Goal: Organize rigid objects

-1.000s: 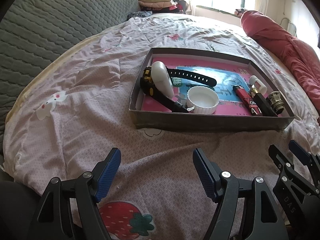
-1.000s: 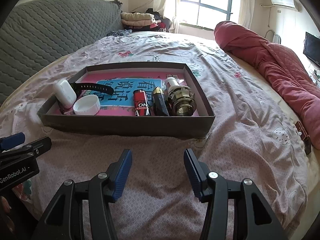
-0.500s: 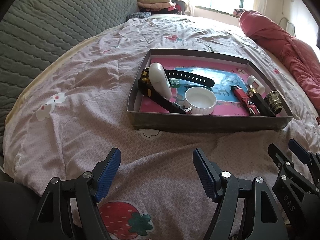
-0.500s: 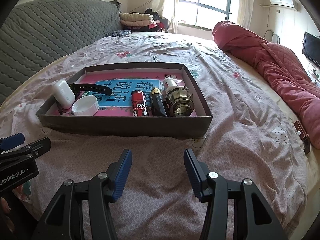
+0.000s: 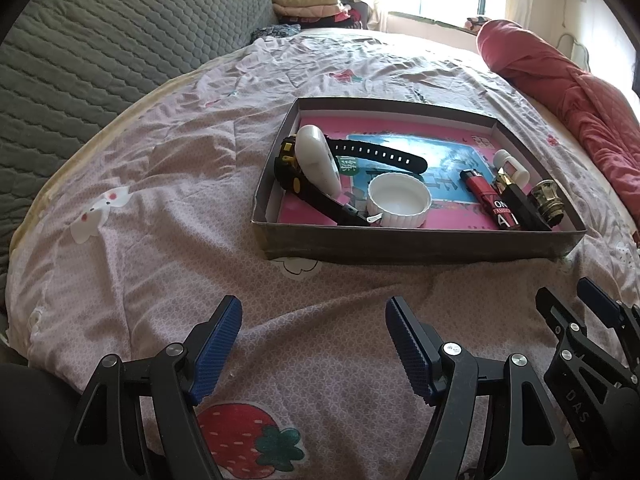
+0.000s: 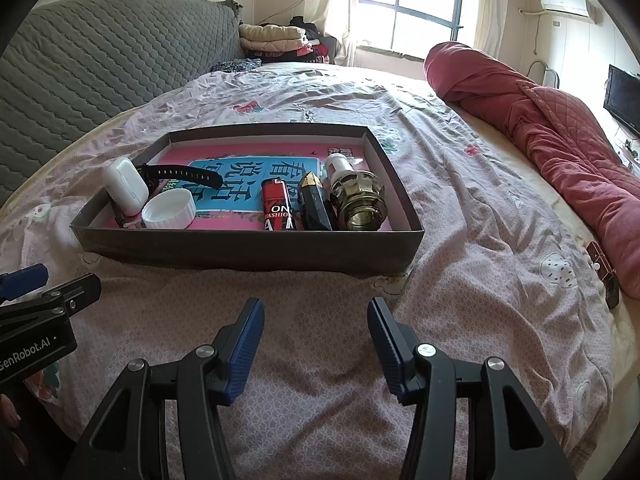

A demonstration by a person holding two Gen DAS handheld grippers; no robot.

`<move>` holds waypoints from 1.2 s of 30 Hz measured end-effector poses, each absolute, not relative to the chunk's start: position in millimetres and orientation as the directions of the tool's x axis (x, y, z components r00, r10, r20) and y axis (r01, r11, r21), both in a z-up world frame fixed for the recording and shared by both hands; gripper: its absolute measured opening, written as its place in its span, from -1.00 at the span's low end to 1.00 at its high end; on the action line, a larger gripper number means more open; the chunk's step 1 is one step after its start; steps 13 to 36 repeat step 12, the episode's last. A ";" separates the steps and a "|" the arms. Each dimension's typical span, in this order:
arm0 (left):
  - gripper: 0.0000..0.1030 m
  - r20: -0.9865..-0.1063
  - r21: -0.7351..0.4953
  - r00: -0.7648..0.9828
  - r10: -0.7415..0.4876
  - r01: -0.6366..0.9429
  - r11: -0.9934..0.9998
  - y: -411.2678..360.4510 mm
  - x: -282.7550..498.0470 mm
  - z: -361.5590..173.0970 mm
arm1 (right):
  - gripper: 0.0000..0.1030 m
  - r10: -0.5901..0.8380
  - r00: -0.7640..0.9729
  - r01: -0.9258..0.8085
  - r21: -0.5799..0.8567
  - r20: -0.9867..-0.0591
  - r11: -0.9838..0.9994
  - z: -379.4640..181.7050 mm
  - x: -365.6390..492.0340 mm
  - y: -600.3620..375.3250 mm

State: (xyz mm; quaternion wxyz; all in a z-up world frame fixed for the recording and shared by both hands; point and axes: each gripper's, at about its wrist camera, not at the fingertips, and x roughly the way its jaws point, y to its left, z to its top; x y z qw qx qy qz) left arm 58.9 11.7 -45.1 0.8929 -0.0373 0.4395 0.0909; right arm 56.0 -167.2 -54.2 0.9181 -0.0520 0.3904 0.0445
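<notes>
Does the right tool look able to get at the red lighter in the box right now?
Probably yes. The right tool is open and empty, short of the box. The lighter lies uncovered near the front wall, though the black case sits close on its right, leaving tight finger room.

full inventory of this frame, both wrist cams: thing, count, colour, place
tray: 1, dark brown, pink and blue liner, on the bed
earbud case: 1, white, tray's left end, leaning on the watch
watch: 1, black strap, left half of tray
cap: 1, white, near wall, right of the case
lighter: 1, red, right of centre
black stick: 1, black with gold tip, right of the lighter
glass bottle: 1, clear with gold, tray's right end
small bottle: 1, white, behind the glass bottle
bedsheet: 1, pink print, under the tray
quilt: 1, red, right side of bed
headboard: 1, grey, left
left hand-held gripper: 1, black with blue pads, open, short of the tray
right hand-held gripper: same, open
</notes>
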 end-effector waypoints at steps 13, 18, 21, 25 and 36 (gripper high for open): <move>0.47 -0.783 0.013 0.609 0.126 -0.186 0.983 9.2 59.5 -44.7 | 0.03 0.029 0.692 -0.125 -0.079 -0.721 0.989 -55.4 55.1 -166.9; 0.47 -0.783 0.013 0.609 0.126 -0.186 0.983 9.2 59.5 -44.7 | 0.03 0.029 0.692 -0.125 -0.079 -0.721 0.989 -55.4 55.1 -166.9; 0.47 -0.783 0.013 0.609 0.126 -0.186 0.983 9.2 59.5 -44.7 | 0.03 0.029 0.692 -0.125 -0.079 -0.721 0.989 -55.4 55.1 -166.9; 0.47 -0.783 0.013 0.609 0.126 -0.186 0.983 9.2 59.5 -44.7 | 0.03 0.029 0.692 -0.125 -0.079 -0.721 0.989 -55.4 55.1 -166.9; 0.47 -0.783 0.013 0.609 0.126 -0.186 0.983 9.2 59.5 -44.7 | 0.03 0.029 0.692 -0.125 -0.079 -0.721 0.989 -55.4 55.1 -166.9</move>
